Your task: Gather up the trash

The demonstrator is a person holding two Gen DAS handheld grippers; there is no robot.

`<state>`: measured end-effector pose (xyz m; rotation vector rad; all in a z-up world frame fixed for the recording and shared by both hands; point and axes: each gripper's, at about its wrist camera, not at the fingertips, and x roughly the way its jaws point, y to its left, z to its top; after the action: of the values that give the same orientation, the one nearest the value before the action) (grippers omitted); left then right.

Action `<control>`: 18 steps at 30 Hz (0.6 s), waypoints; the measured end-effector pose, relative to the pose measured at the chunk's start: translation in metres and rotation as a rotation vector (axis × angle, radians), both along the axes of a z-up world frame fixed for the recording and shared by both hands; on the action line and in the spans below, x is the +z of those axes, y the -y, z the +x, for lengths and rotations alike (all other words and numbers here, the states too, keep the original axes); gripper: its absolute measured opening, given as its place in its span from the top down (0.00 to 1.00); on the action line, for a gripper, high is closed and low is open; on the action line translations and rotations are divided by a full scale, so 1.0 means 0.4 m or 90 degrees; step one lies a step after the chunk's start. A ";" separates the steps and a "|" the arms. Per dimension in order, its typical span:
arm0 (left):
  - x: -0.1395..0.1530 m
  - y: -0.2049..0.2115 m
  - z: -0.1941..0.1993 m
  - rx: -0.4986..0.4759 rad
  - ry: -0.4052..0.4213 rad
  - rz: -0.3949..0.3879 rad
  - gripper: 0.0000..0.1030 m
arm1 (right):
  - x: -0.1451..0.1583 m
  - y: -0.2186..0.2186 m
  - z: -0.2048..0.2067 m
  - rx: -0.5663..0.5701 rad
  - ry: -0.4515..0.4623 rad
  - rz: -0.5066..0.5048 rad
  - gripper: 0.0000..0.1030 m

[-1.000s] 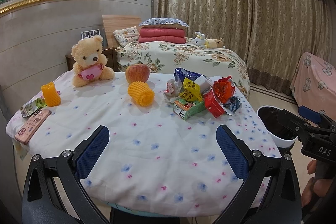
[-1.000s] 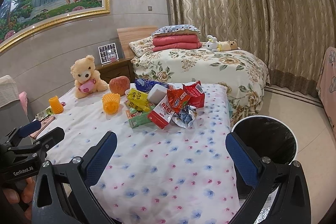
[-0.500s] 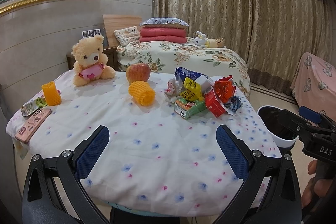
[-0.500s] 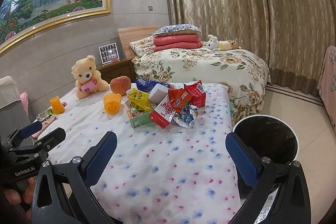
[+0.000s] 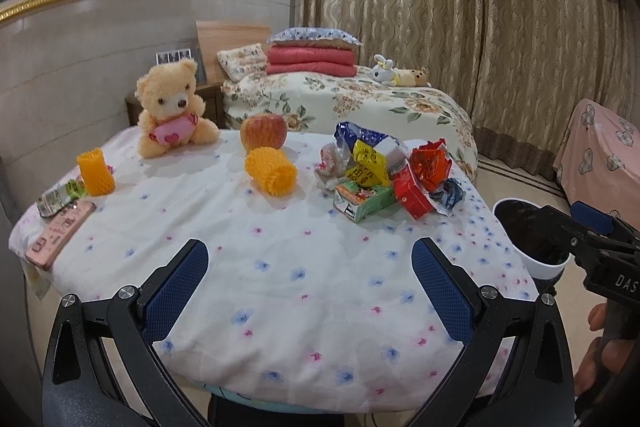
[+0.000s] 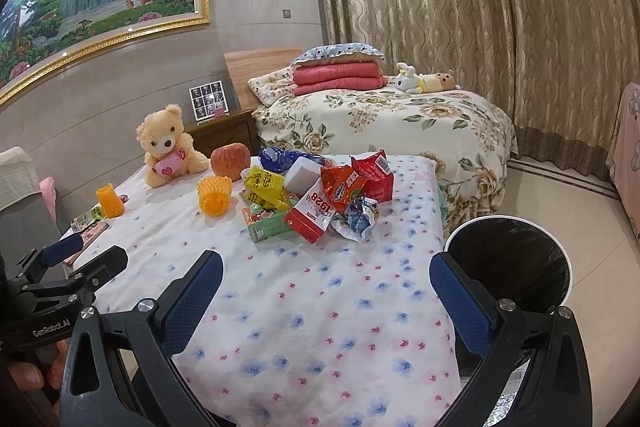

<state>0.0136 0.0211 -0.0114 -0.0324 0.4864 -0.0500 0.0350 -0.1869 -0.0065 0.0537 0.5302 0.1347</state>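
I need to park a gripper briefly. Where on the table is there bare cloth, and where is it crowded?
Bare cloth spans the near half of the table, from the pink case at the left edge across to the bin side. A smaller gap lies between the two yellow foam nets. The wrapper pile crowds the far right.

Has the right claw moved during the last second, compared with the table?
Yes, slightly. In the right wrist view the trash pile and bin sit marginally lower, so the open right claw tilted up or eased back.
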 end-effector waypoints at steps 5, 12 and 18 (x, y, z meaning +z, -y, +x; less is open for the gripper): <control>-0.032 -0.022 0.047 0.007 -0.029 -0.002 0.00 | -0.016 0.015 0.033 0.008 -0.029 0.015 0.00; -0.088 -0.034 0.147 -0.009 -0.094 -0.008 0.00 | -0.055 0.040 0.109 0.015 -0.081 0.038 0.00; -0.130 -0.007 0.260 -0.048 -0.140 -0.011 0.00 | -0.094 0.077 0.199 -0.001 -0.126 0.059 0.02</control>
<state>0.1175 0.0240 -0.0632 -0.0374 0.7074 -0.1251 0.1144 -0.2178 -0.0442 0.1590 0.7208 0.1536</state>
